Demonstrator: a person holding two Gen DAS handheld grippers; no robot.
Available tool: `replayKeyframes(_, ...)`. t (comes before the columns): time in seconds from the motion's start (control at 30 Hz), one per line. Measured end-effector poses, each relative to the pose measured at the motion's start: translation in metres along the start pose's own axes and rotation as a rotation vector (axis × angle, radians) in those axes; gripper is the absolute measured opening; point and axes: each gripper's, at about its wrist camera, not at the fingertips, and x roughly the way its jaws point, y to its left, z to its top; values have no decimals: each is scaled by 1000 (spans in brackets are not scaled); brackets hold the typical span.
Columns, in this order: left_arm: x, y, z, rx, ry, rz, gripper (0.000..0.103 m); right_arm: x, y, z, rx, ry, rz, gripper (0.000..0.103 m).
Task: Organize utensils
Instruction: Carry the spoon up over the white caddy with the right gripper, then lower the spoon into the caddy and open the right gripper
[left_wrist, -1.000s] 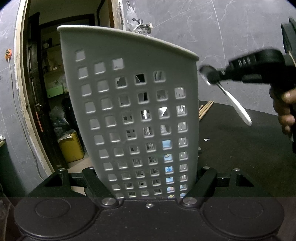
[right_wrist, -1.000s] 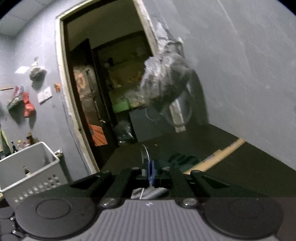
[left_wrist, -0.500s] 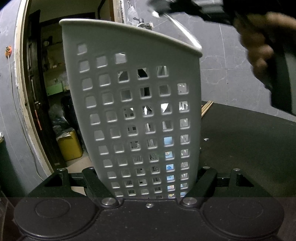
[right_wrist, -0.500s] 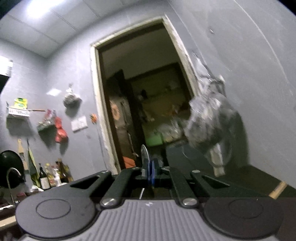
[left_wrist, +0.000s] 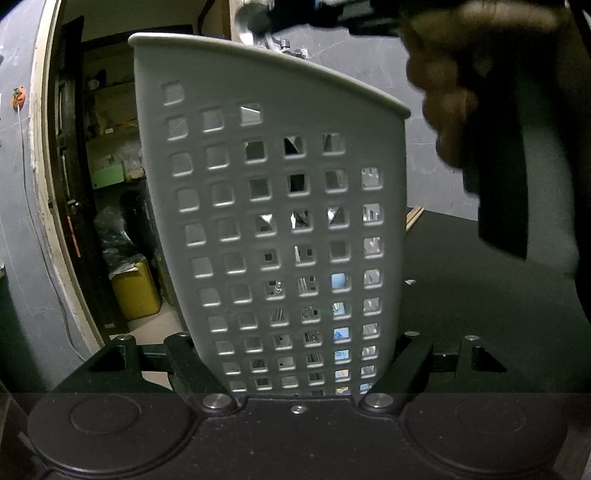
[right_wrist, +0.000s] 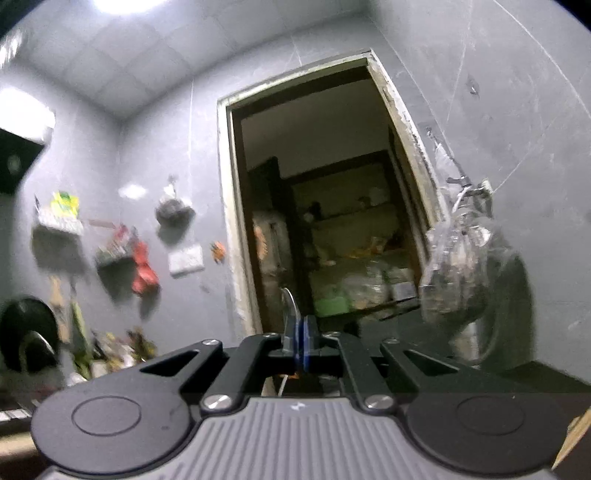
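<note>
Now the left tool (left_wrist: 299, 369) clamps the tall grey perforated plastic holder (left_wrist: 280, 206), upright over the black counter (left_wrist: 461, 295). The right tool (left_wrist: 325, 11), pinched shut on a thin metal spoon (right_wrist: 290, 306), hangs above the holder's rim. Misjudged aim could knock the spoon against that rim and twist it loose. A second ago the right tool sat lower, beside the holder; it has risen above it.

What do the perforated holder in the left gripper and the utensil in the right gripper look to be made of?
Holder: likely moulded plastic, matte pale grey, judging by its uniform colour, rolled rim and neat square cut-outs. Spoon: probably polished metal, since its rounded end shines above the rim, though it is blurred. In the right wrist view only its thin bright edge shows, above the shut right gripper.
</note>
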Motion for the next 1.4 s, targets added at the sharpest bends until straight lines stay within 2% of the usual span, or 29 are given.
replayKeyframes(0.13, 0, 0, -1, -3, -1, 4, 77, 8, 12, -12, -82, 61, -84, 3)
replayKeyframes(0.27, 0, -1, -1, -3, -1, 4, 77, 11, 17, -21, -103, 112, -107, 3)
replayKeyframes(0.57, 0, -1, -1, -4, -1, 4, 77, 11, 28, -37, -165, 142, -150, 3)
replayKeyframes(0.93, 0, -1, -1, -4, -1, 4, 77, 10, 35, -42, -204, 159, -147, 3)
replayKeyframes(1.4, 0, -1, -1, -4, -1, 5, 77, -2, 31, -46, -193, 165, -104, 4)
